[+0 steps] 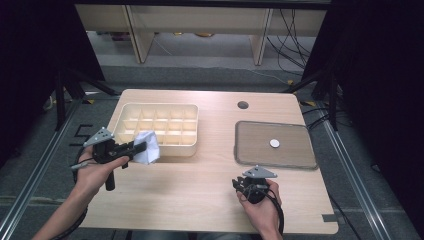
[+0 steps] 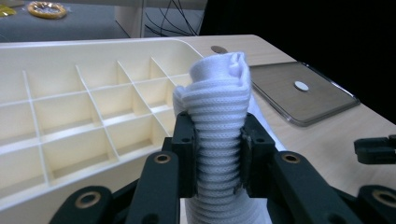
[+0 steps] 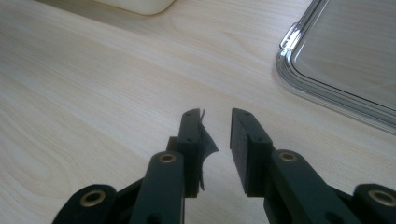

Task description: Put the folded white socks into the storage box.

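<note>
Nearest the person, the right gripper (image 1: 243, 189) sits low over the bare pale wooden table (image 1: 200, 185), just short of the near rim of the clear shallow plastic tray (image 1: 250, 150). In the right gripper view its jaws stand a narrow gap apart with nothing between them, only tabletop showing through, and a loose scrap of dark pad lining curls off the inner face of one jaw.

A little farther out on the other side, the left gripper (image 1: 137, 146) has the goods: a white ribbed knit cloth, rolled up like a sock (image 2: 219, 116), pinched firmly across its middle. In the left gripper view the roll stands upright between the pads, long axis running up and away from the jaws, its folded top poking well clear above them.

Here's what matters next, I'd say: the cream plastic organiser box with its grid of square compartments (image 1: 187, 149) lies just beyond and a touch inboard of the left jaws, the cloth hanging at the box's near left corner, seemingly above the rim. The left hand is plainly the nearer one; a short carry forward and a drop would do it.

Harder to call: which compartment sits directly under the roll, since the cloth itself covers that corner. Its lower end is cut off at the frame's bottom. Out on the tray, a small white round disc (image 1: 274, 143), too small to identify.
</note>
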